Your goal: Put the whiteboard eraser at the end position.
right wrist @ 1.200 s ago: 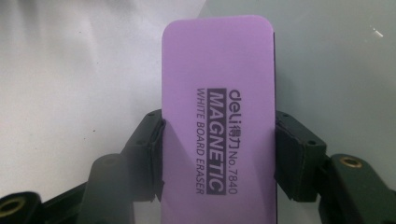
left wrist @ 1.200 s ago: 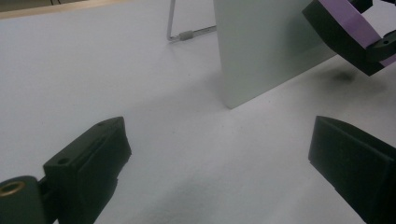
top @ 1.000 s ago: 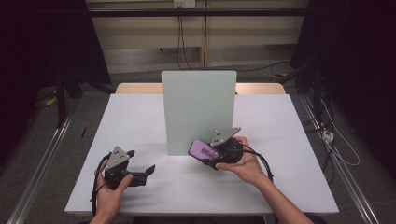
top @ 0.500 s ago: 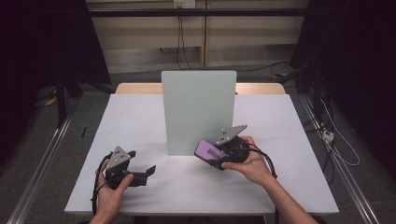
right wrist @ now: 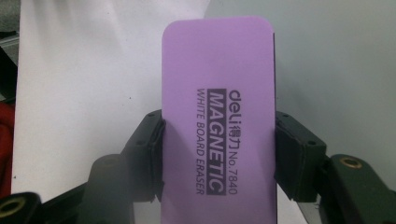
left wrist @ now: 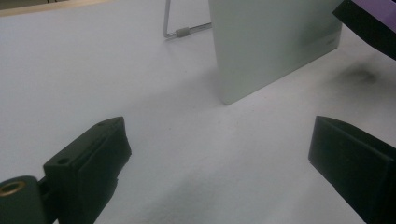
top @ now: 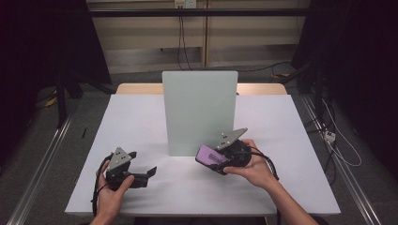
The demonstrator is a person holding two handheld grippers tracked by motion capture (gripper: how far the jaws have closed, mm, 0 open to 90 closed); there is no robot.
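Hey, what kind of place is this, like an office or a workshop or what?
Most likely a lab or recording bay: a white table stands between dark curtains, cables run across the bare floor, and a person's right gripper holds a purple whiteboard eraser beside a small upright board.

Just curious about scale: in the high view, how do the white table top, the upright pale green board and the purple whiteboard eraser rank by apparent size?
1. White table top, largest.
2. Upright pale green board.
3. Purple whiteboard eraser, smallest, clamped in the right gripper.
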